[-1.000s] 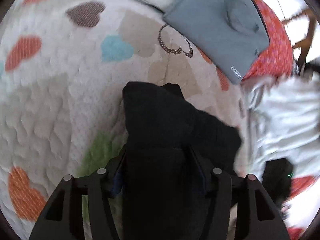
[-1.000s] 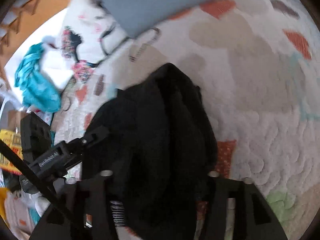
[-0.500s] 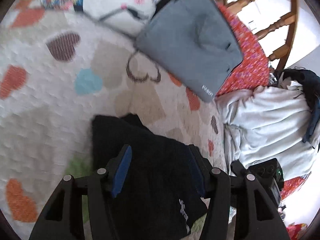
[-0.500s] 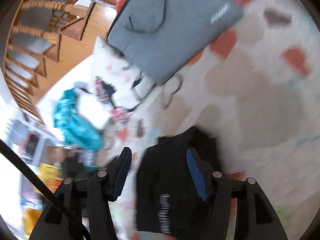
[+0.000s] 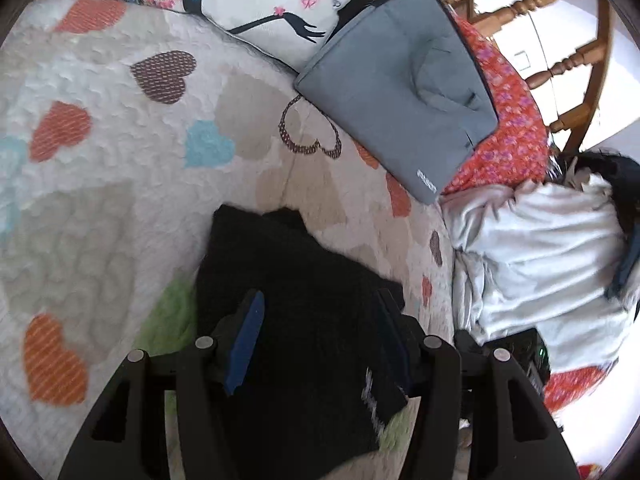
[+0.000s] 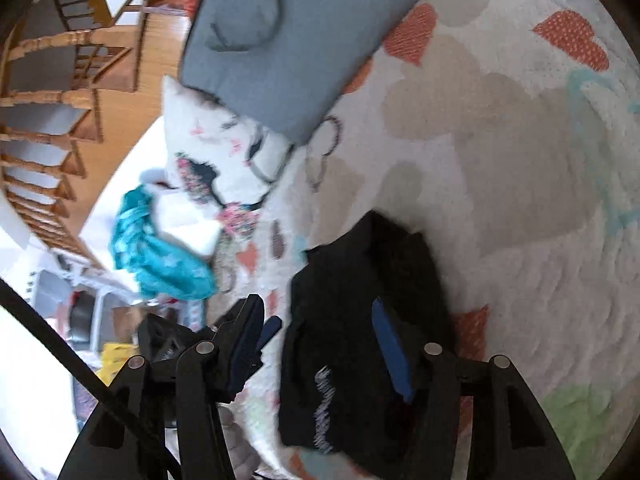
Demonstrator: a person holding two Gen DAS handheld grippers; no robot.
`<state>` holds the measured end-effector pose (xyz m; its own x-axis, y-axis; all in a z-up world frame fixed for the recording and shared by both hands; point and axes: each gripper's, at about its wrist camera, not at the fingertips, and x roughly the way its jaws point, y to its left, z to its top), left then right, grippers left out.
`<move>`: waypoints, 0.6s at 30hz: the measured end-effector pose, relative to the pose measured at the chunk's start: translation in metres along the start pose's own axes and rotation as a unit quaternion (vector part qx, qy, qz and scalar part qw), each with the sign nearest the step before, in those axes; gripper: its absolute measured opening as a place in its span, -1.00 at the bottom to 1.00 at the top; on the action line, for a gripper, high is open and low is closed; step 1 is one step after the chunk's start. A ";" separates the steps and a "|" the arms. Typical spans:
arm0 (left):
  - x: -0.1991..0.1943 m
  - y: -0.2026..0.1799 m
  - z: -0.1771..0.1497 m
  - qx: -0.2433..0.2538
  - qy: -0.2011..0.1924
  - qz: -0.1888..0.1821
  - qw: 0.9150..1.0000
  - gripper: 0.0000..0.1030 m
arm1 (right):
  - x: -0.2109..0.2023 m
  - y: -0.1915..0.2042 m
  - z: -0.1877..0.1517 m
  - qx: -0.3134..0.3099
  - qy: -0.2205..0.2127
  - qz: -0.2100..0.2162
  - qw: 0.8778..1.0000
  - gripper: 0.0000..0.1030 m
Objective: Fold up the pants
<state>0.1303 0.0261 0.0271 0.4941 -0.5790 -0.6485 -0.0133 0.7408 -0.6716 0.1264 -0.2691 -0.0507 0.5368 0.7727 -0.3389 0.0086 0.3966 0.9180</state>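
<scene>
Two grippers, left and right, both parted, gripping nothing; black pants folded compact on heart quilt, beneath the blue pads. Advisable: press bundle flat, square edges, withdraw straight

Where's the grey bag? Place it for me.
In the left wrist view the grey bag lies at upper right on the heart quilt, between the white cushion and the red cushion, beyond the black pants.

Black pants lie on a white quilt patterned with orange, brown, blue and green hearts, near a grey bag and red floral cushion.
</scene>
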 end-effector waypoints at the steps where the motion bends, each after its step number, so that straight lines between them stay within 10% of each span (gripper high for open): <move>1: -0.001 0.000 -0.008 0.007 0.006 0.003 1.000 0.07 | -0.001 0.002 -0.006 -0.004 0.008 0.004 1.000 0.20; 11: -0.007 -0.019 -0.050 0.143 0.008 0.061 0.988 0.08 | 0.008 -0.015 -0.029 0.001 0.059 -0.037 0.998 0.25; 14: -0.035 -0.030 -0.052 0.142 -0.044 0.044 0.988 0.08 | -0.005 0.007 -0.032 -0.050 0.032 -0.075 0.995 0.25; 18: -0.077 -0.058 -0.069 0.202 -0.156 0.094 0.962 0.08 | -0.035 0.053 -0.047 -0.161 -0.040 -0.153 0.974 0.26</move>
<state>0.0328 0.0039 0.0911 0.7541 -0.3386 -0.5628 0.1806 0.9307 -0.3180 0.0680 -0.2517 0.0002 0.6153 0.5572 -0.5576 -0.0796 0.7476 0.6593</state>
